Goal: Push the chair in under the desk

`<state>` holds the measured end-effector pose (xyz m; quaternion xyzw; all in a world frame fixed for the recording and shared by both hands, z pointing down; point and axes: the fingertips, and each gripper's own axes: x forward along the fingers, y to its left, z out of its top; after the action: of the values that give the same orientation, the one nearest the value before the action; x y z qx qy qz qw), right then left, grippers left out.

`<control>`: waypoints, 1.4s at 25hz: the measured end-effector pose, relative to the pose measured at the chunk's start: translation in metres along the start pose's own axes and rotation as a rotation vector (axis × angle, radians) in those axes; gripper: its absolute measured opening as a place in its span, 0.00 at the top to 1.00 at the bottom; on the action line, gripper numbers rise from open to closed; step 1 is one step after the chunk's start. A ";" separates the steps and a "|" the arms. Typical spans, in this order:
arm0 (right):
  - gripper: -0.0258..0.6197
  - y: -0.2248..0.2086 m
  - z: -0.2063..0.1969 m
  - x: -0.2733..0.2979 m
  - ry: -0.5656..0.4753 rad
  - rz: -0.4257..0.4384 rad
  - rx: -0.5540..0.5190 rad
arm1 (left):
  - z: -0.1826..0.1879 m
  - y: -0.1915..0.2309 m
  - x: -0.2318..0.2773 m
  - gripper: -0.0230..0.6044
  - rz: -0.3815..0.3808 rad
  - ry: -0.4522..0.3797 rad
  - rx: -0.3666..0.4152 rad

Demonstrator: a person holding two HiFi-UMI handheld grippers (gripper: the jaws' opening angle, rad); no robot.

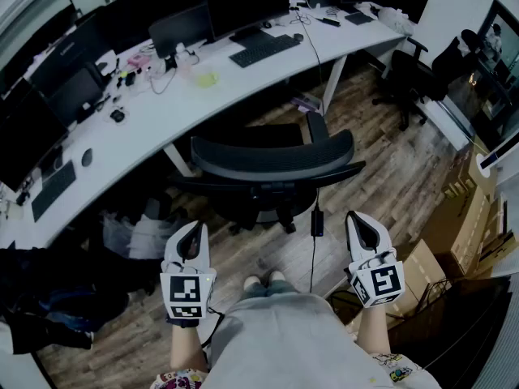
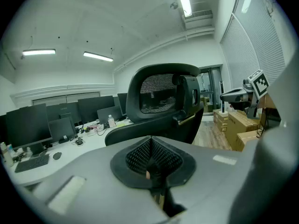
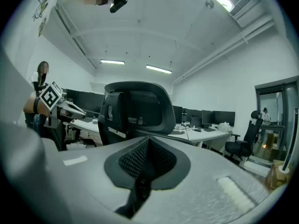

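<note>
on the wooden floor point(image 1: 389, 168) in front of the long curved white bench point(image 1: 162, 112), the black mesh-backed chair point(image 1: 272, 154) stands with its backrest turned toward the person. its seat faces the bench, and the backrest sits clear of the bench edge. both tools are held low on the near side of the chair, apart from it, one on each side of the person's body.

the left tool point(image 1: 193, 232) points toward the chair's left half. in the left gripper view its jaws point(image 2: 150, 164) are pressed together with nothing between them, and the chair point(image 2: 159, 94) fills the middle of the view beyond them. the right tool point(image 1: 357, 220) points toward the chair's right half. in the right gripper view its jaws point(image 3: 145, 164) are likewise closed and empty, with the chair point(image 3: 135, 106) just ahead.

the bench carries a row of dark monitors point(image 1: 243, 2), a keyboard point(image 1: 263, 49) and small clutter. a second black chair point(image 1: 413, 71) stands at the bench's far right end, and cardboard boxes point(image 1: 454, 225) sit on the floor to the right.
</note>
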<state>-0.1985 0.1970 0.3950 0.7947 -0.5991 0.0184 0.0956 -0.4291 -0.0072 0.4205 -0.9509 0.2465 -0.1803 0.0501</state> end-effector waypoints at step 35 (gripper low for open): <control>0.46 -0.050 -0.021 0.071 0.098 0.194 -0.354 | -0.003 0.044 0.068 0.44 -0.069 0.054 0.488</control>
<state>-0.1287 0.1462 0.4193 0.7023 -0.6612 -0.0394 0.2608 -0.3945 -0.0786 0.4366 -0.9133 0.1644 -0.2615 0.2655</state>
